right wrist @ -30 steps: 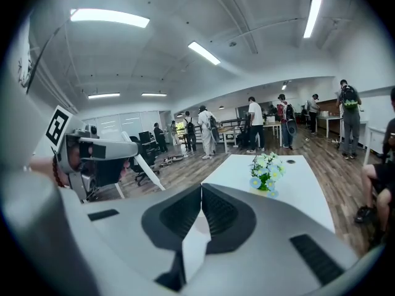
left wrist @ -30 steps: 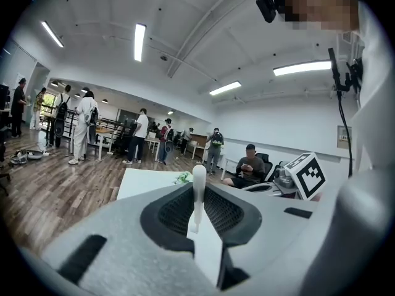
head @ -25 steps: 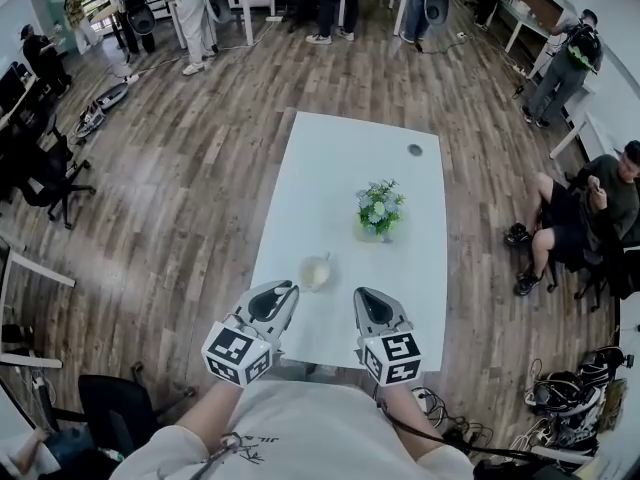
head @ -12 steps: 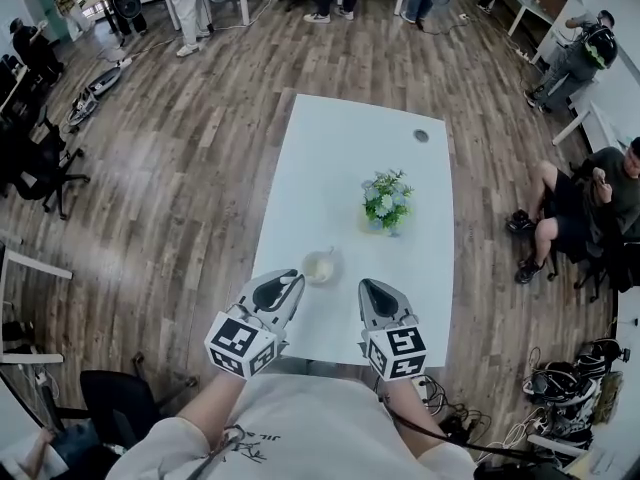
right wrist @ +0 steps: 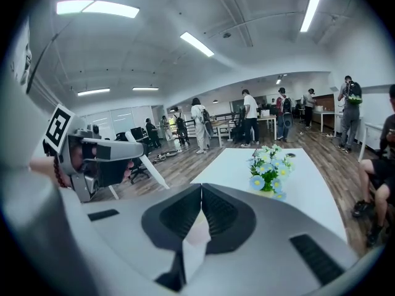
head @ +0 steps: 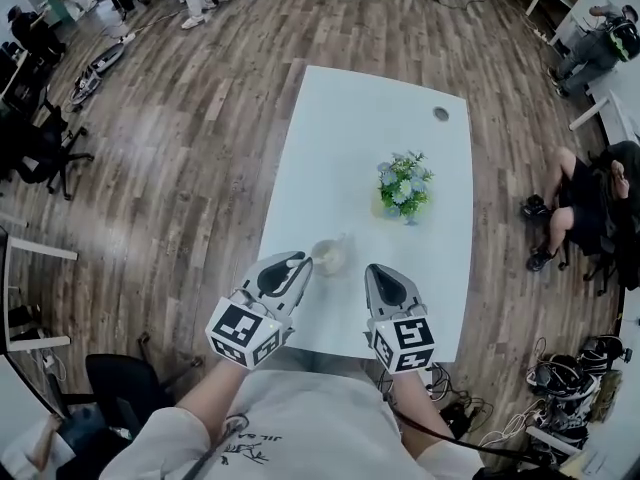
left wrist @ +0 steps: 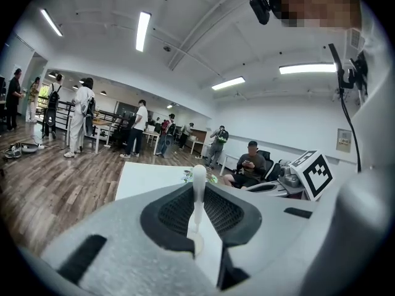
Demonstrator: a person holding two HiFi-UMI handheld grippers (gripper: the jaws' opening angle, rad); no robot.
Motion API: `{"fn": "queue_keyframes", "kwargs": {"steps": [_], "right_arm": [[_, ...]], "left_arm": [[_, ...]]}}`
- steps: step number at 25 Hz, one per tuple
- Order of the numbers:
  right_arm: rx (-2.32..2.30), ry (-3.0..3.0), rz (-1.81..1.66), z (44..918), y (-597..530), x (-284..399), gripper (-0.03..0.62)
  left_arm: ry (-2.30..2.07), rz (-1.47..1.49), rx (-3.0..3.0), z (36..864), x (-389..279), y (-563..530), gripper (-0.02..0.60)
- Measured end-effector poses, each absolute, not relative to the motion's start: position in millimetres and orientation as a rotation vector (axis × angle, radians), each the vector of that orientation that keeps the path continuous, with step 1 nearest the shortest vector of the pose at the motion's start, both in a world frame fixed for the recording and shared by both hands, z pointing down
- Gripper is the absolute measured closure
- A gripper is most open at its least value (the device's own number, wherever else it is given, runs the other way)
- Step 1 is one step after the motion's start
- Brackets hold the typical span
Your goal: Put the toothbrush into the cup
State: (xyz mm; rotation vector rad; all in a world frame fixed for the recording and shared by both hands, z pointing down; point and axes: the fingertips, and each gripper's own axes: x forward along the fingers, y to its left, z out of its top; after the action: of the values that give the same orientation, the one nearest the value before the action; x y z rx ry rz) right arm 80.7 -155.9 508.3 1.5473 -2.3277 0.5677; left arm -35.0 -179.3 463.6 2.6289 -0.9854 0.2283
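In the left gripper view a white toothbrush [left wrist: 198, 190] stands upright between the jaws of my left gripper [left wrist: 199, 209], which is shut on it. In the head view that gripper [head: 290, 266] hovers over the near end of the white table [head: 350, 138], with the toothbrush tip [head: 294, 261] just left of the pale cup [head: 329, 256]. The cup stands upright on the table. My right gripper [head: 383, 273] hangs to the right of the cup. Its jaws [right wrist: 199, 191] meet at the tips with nothing between them.
A small pot of blue and white flowers [head: 404, 190] stands beyond the cup to the right and also shows in the right gripper view [right wrist: 269, 165]. A round cable hole [head: 441, 114] sits at the table's far end. Seated and standing people ring the room.
Both grippers have eased forward and a little down over the table's near edge. The left one's toothbrush tip now sits closer beside the cup.
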Motion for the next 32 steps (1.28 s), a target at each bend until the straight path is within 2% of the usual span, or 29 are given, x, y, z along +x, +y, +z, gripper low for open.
{"fn": "queue_keyframes", "kwargs": {"steps": [32], "right_arm": [[1.507,-2.291,0.716,569,-157,78,0.576]], "left_arm": [[-0.897,0.394,2.587,562,-12,-197,0.525]]}}
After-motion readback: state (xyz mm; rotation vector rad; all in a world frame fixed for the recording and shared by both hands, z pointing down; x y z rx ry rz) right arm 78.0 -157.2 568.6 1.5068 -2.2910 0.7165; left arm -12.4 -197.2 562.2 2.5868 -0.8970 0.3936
